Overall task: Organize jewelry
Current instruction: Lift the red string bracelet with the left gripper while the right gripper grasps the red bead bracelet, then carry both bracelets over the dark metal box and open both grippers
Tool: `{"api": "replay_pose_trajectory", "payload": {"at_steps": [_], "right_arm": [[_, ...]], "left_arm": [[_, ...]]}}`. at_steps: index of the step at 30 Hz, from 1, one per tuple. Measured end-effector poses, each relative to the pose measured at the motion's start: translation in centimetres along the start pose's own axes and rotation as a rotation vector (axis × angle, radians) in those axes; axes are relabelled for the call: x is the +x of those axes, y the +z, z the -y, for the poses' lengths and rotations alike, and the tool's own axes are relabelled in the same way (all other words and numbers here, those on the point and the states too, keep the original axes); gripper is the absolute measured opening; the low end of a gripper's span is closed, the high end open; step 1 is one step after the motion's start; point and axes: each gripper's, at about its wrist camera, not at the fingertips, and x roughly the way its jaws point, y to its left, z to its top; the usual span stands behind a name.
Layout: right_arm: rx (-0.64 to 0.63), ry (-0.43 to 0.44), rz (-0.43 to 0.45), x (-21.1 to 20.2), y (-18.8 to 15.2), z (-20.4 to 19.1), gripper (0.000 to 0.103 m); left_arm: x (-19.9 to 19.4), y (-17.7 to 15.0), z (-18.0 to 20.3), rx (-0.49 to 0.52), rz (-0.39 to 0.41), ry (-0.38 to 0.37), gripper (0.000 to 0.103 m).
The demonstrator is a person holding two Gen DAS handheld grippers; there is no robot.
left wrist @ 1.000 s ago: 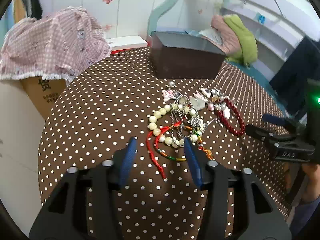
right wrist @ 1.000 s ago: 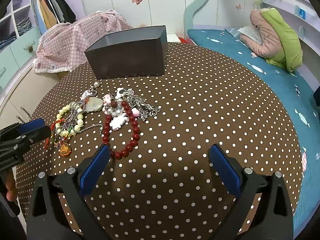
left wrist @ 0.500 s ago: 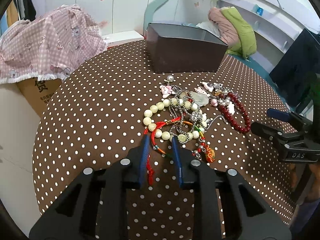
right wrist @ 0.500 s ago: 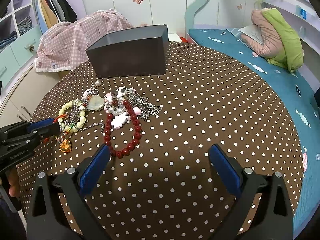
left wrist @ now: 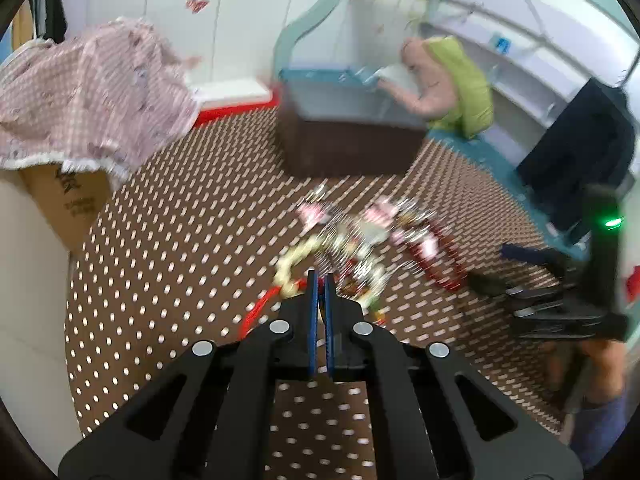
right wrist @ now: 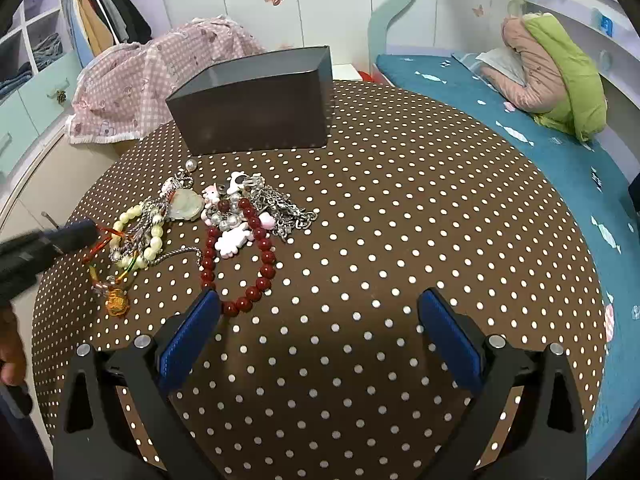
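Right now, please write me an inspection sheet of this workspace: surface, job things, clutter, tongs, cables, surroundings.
Surface: round table under a brown cloth with white dots.
Job's things: dark box at the far side; jewelry pile in front of it, with a dark red bead bracelet, a pale bead bracelet, silver chains, a red cord and an orange charm.
Clutter: nothing seen.
Tongs: left tongs have just been closing and are shut on the red cord at the pile's edge; right tongs open, holding nothing.
Cables: nothing seen.
Surroundings: pink checked cloth, bed, green and pink bedding, wardrobe shelves.
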Motion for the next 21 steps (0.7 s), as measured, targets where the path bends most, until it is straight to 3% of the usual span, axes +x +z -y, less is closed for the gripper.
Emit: {"api": "replay_pose_trajectory", "payload": {"at_steps": [5, 6, 9, 16, 18, 20, 21], "right_arm": [[-0.008, 0.021, 0.005, 0.6, 1.0, -0.5, 0.091], [-0.007, 0.022, 0.006, 0.7, 1.2, -0.6, 0.083], [-0.027, 0.009, 0.001, 1.2, 1.8, -1.1, 0.071], [-0.097, 0.001, -0.013, 1.7, 2.3, -2.3, 0.044], [-0.131, -0.009, -0.011, 1.8, 2.2, -2.8, 0.027], [-0.163, -0.007, -0.012, 1.8, 2.1, -3.3, 0.017], [-0.167, -0.001, -0.014, 1.7, 2.1, -3.4, 0.007]], "left_arm": [[-3.2, 2.3, 1.6, 0.041, 0.085, -0.089, 0.003], [-3.7, 2.7, 1.9, 0.043, 0.099, -0.101, 0.003], [-5.1, 4.0, 2.9, 0.070, 0.144, -0.146, 0.003], [-6.7, 5.2, 3.1, 0.082, 0.179, -0.140, 0.003], [-6.9, 5.5, 3.0, 0.087, 0.179, -0.125, 0.003], [-7.0, 5.8, 2.8, 0.083, 0.176, -0.115, 0.003], [-7.0, 5.8, 2.7, 0.081, 0.175, -0.110, 0.003]]}}
